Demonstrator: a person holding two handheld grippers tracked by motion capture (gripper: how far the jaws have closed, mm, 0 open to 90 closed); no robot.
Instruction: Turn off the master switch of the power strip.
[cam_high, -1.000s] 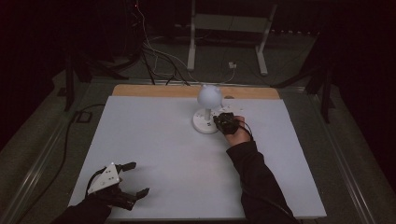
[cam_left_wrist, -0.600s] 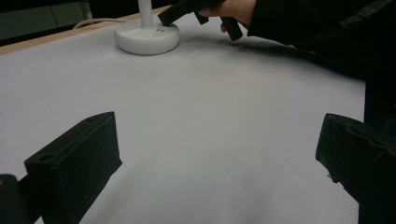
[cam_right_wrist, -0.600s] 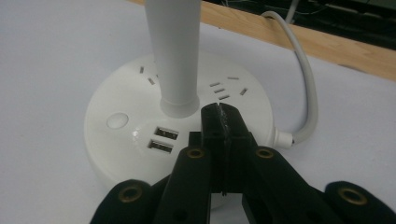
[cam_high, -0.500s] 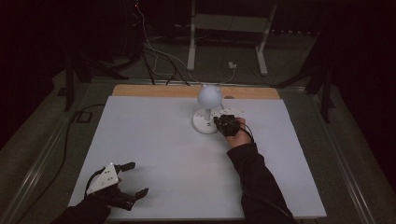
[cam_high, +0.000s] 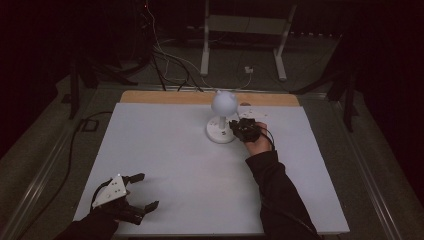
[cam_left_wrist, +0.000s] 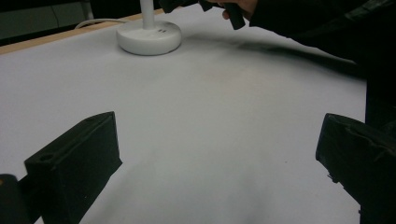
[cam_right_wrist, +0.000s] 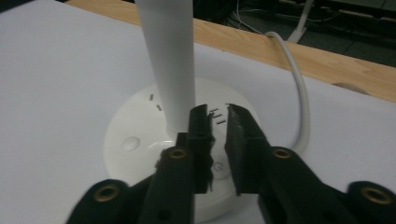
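Since the right tongs (cam_right_wrist: 217, 112) barely shifted in the last second, I'm guessing this is the final lining-up. Their jaws are pressed nearly together, just a sliver of gap and nothing pinched, tips hanging right over the lamp's base (cam_right_wrist: 135, 126) beside the stem (cam_right_wrist: 168, 56). Anyone read it differently?

Reply: Same here. From the high view the right tongs (cam_high: 239, 127) sat at the base (cam_high: 220, 134) a second ago too, and they've only crept a touch closer. I think they're poking, not grabbing: there's a marking on the base between the jaws (power symbol, I think, half hidden) and a round button (cam_right_wrist: 132, 143) further left. Can't tell if the tips are touching yet.

OP: And the left tongs (cam_high: 147, 190)?

Reply: Haven't budged. Spread wide and empty, parked near the front left corner of the table (cam_high: 175, 150), well apart from the lamp (cam_high: 223, 102). Their own camera looks between the open jaws across bare white top to the base (cam_left_wrist: 148, 37).

OP: So the lamp hasn't moved either?

Reply: Nope, upright near the far wood edge (cam_high: 170, 97), cable (cam_right_wrist: 299, 93) looping off the back. I can't tell if it's lit. My read: nothing pressed yet, and a short dab down is what's left (careful of skidding off onto the stem).
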